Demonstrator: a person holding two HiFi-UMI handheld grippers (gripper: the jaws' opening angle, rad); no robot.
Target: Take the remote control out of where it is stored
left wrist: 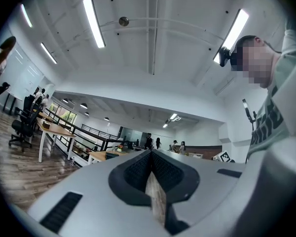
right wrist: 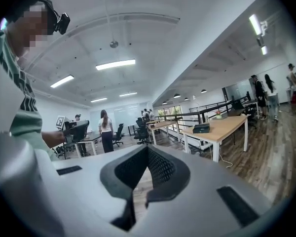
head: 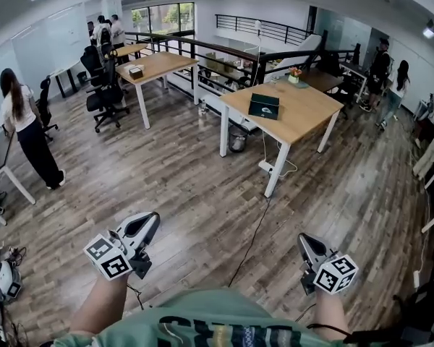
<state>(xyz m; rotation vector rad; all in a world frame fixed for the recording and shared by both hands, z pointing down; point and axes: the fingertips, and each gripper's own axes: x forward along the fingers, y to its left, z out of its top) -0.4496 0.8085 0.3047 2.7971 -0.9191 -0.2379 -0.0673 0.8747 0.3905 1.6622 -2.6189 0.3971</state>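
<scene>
Across the middle of the head view, a light wooden rectangular table on white metal legs (head: 304, 114), smooth-topped, set on a grey-brown plank floor (head: 181, 186) of matt, streaky boards. Around it, a wide open-plan office with white walls and long strip lights overhead. On the table's left half, lying flat, a small dark rectangular box (head: 264, 105). Remote control not to be made out in any view. From under the table, a thin black cable (head: 249, 241) trailing over the planks toward the camera. Well short of the table's near corner and to its left, the left gripper (head: 150, 221): smooth pale grey plastic shell, black pads with a fine grid texture, and behind them a white cube with black square markers (head: 107, 256). Jaws pressed together at the tips, with only a thin wedge of floor showing behind the meeting point and nothing between the pads. Well short of the same corner and to its right, the right gripper (head: 304, 241), of the same make, with its own marker cube (head: 336, 273). Jaws likewise closed tip to tip on nothing. Beyond the table to the left, a second wooden table (head: 155, 65) with black office chairs (head: 105, 96) beside it. Behind the near table, a black metal railing (head: 224, 49).
</scene>
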